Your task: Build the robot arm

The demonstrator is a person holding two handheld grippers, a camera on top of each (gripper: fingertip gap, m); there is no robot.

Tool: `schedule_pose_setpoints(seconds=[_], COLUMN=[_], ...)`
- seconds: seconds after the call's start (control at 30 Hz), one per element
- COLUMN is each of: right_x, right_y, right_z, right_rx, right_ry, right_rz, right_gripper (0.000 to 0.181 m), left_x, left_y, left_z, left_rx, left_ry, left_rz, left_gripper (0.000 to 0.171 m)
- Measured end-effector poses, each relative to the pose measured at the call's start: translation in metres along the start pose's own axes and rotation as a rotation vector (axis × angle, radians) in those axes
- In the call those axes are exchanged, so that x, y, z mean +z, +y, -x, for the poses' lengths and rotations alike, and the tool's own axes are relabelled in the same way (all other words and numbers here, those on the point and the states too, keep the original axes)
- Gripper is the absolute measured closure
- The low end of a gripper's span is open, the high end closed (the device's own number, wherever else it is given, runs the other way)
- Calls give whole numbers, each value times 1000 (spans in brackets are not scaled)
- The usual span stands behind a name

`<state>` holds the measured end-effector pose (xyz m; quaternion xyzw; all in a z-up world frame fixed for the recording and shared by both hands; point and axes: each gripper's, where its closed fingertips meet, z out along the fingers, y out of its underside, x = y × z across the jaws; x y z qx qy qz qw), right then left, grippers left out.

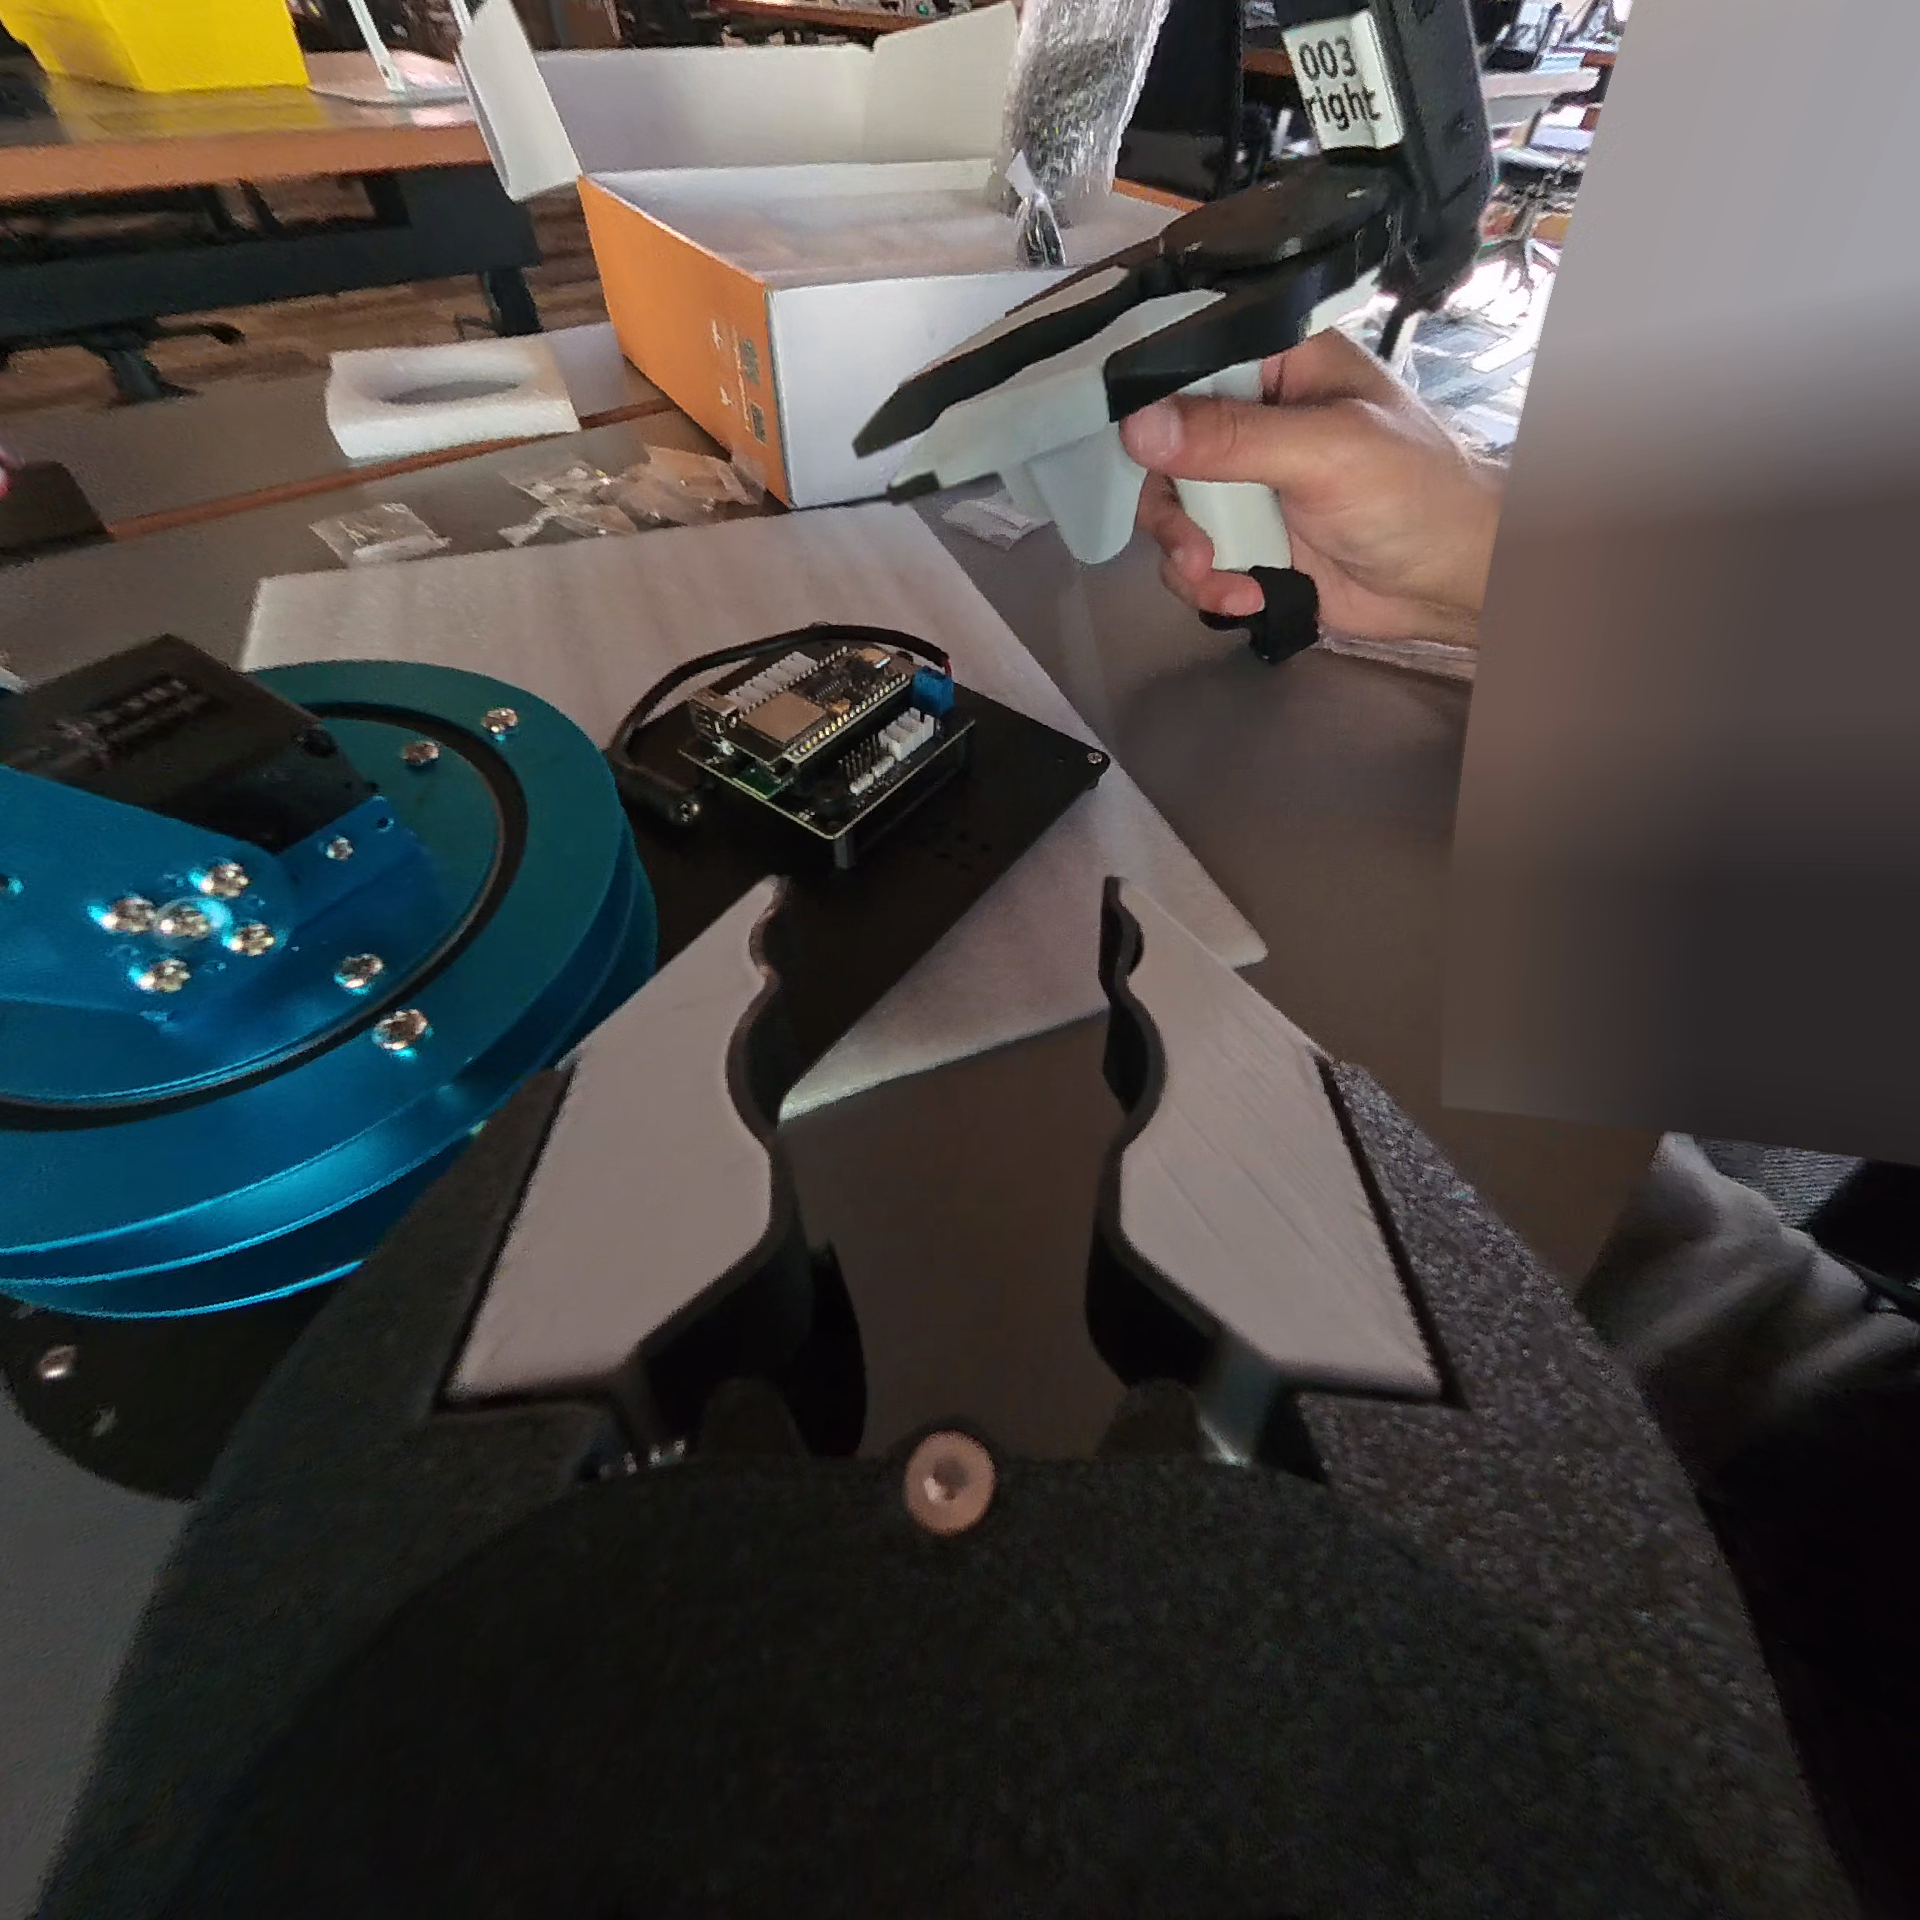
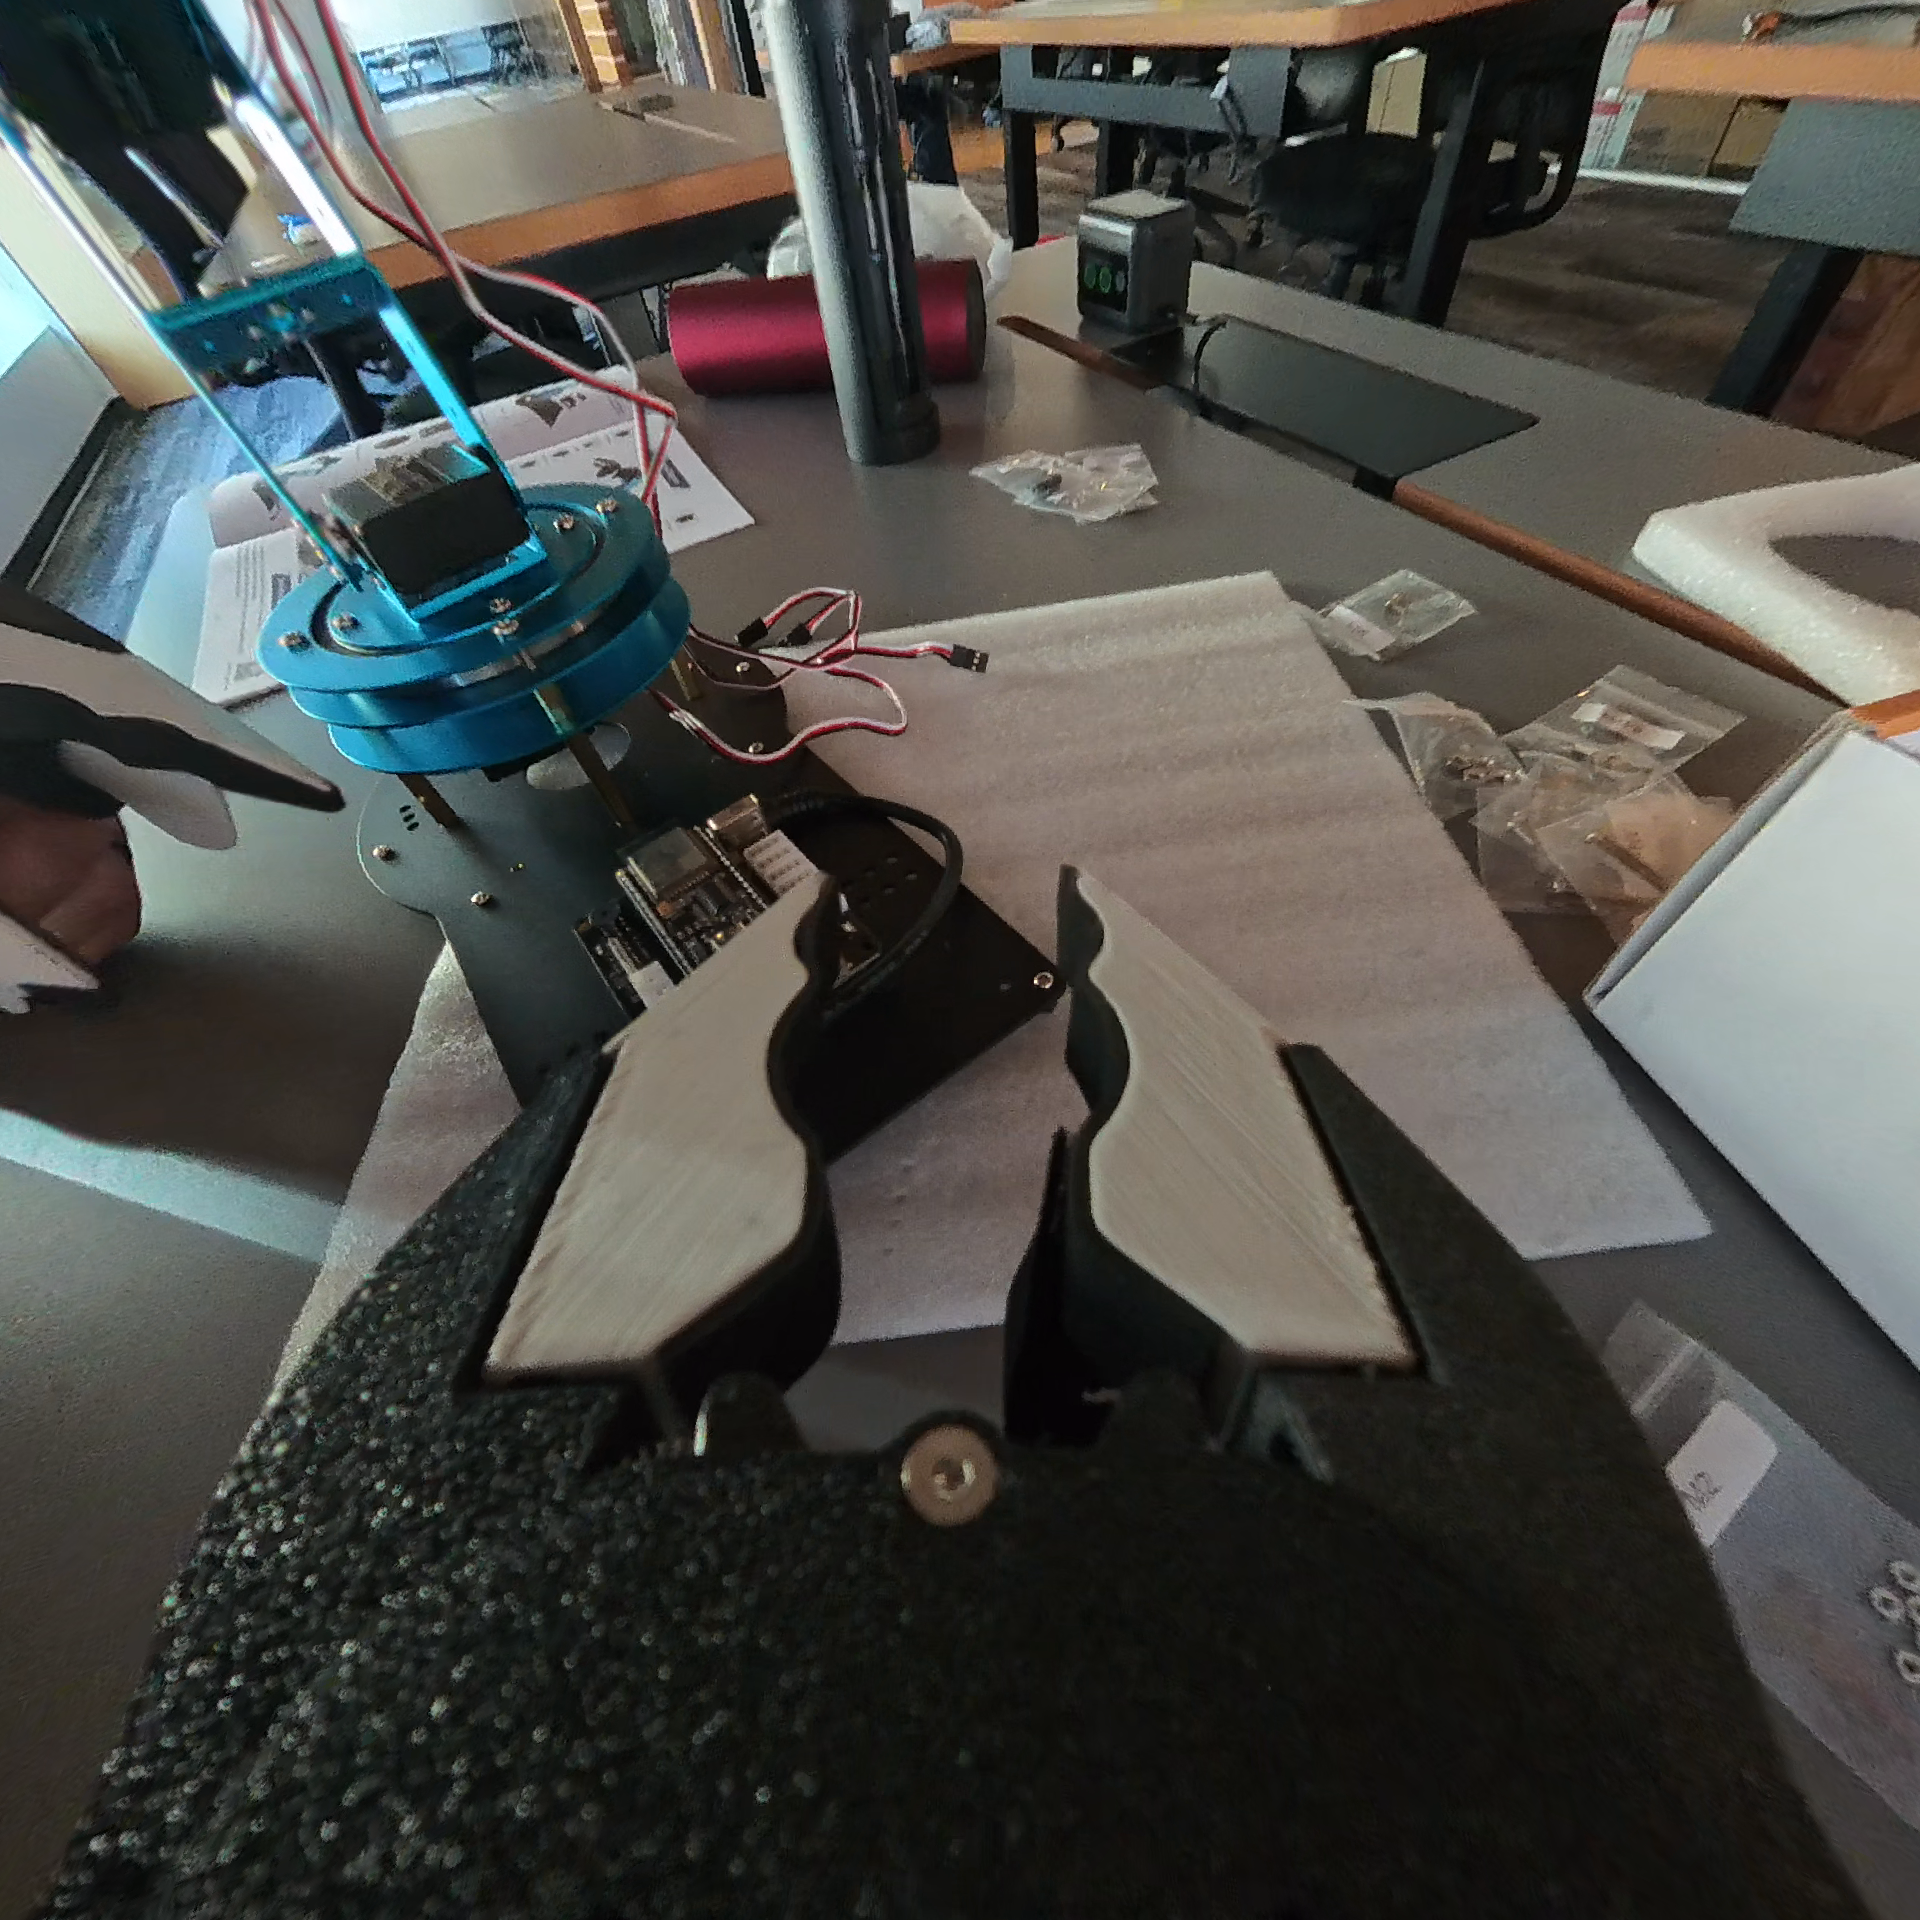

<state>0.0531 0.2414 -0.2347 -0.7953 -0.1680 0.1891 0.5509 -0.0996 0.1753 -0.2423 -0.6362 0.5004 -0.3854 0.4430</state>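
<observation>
A small blue metal robot arm kit lies on a white foam sheet [image 1: 623, 603]. Its round blue turntable [image 1: 343, 935] [image 2: 468, 665] carries a black servo [image 2: 436, 530] and a blue bracket [image 2: 301, 312]. A circuit board [image 1: 831, 727] [image 2: 696, 894] sits on the black base plate [image 1: 966, 821] [image 2: 935, 1039]. My left gripper [image 1: 940, 904] is open and empty, just above the plate's near corner, right of the turntable. It also shows at the left edge of the right wrist view [image 2: 249, 795]. My right gripper [image 2: 945, 883] is open and empty, over the board and its black cable. It also shows in the left wrist view [image 1: 883, 468], held by a hand [image 1: 1340, 488].
An open orange and white box [image 1: 883, 343] [image 2: 1787, 1039] stands behind the sheet. A foam block [image 1: 447, 400], small bags of parts [image 2: 1558, 769], a red cylinder [image 2: 821, 327], a dark post [image 2: 862, 229], a booklet [image 2: 665, 488] and loose servo wires [image 2: 831, 665] lie around. Tip to tip, the grippers are about 15 cm apart.
</observation>
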Motion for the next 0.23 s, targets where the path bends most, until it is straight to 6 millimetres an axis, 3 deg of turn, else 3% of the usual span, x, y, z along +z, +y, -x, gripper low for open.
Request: schedule_pose_setpoints(seconds=[0.23], right_x=[-10], right_y=[-13], right_z=[-5], right_rx=[-17], right_ry=[41], right_rz=[-55], right_gripper=[144], left_x=[10], left_y=[13], left_z=[-5], left_rx=[161], left_ry=[-83], left_rz=[98], left_gripper=[115])
